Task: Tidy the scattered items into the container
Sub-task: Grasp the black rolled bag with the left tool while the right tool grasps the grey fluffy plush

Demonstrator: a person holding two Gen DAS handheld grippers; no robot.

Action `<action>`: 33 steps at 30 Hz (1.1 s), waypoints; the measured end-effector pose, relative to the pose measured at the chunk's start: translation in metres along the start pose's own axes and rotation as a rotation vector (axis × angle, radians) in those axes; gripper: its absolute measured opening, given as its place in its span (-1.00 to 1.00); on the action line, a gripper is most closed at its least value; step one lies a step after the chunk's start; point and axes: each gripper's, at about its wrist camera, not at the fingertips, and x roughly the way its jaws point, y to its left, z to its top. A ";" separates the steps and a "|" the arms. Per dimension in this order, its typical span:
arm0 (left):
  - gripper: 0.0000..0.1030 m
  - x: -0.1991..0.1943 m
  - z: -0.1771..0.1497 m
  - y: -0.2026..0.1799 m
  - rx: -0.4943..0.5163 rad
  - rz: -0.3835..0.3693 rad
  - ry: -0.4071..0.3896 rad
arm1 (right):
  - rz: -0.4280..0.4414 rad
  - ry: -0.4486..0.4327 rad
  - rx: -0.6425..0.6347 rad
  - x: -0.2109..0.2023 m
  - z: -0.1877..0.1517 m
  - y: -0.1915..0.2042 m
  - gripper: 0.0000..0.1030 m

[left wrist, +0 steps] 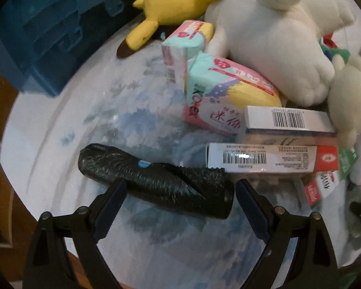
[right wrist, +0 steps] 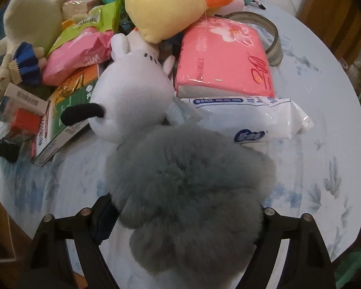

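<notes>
A black roll of bin bags (left wrist: pixel 156 183) lies slantwise on the round white-and-blue table (left wrist: pixel 60 132). My left gripper (left wrist: pixel 180 185) stands open over it, one tip at the roll's middle and the other by its right end. The blue crate (left wrist: pixel 36 24) sits at the table's far left. In the right wrist view a plush toy with a white head (right wrist: pixel 132 91) and a fluffy grey tail (right wrist: pixel 187 187) lies in front. My right gripper (right wrist: pixel 185 204) straddles the tail with its jaws wide. The fur brushes both fingers and hides their tips.
Toothpaste boxes (left wrist: pixel 260 160), tissue packs (left wrist: pixel 228 89), a white plush (left wrist: pixel 272 41) and a yellow plush (left wrist: pixel 170 2) crowd the table beyond the roll. A pink tissue pack (right wrist: pixel 223 60), a white wipes pack (right wrist: pixel 248 115), a tape roll (right wrist: pixel 272 38) and a green box (right wrist: pixel 67 110) surround the grey toy.
</notes>
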 end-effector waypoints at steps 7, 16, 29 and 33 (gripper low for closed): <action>0.58 -0.006 -0.004 0.006 0.072 -0.010 -0.020 | -0.038 0.002 0.020 0.003 -0.001 0.010 0.51; 0.15 -0.009 -0.005 0.070 0.029 0.054 0.007 | -0.035 0.002 0.083 0.000 -0.012 0.015 0.31; 0.33 -0.008 0.011 0.127 -0.145 -0.022 0.038 | 0.046 -0.024 0.081 -0.003 -0.009 0.010 0.27; 0.59 0.004 0.038 0.139 -0.173 -0.004 0.023 | 0.029 -0.030 0.109 -0.001 -0.005 0.010 0.32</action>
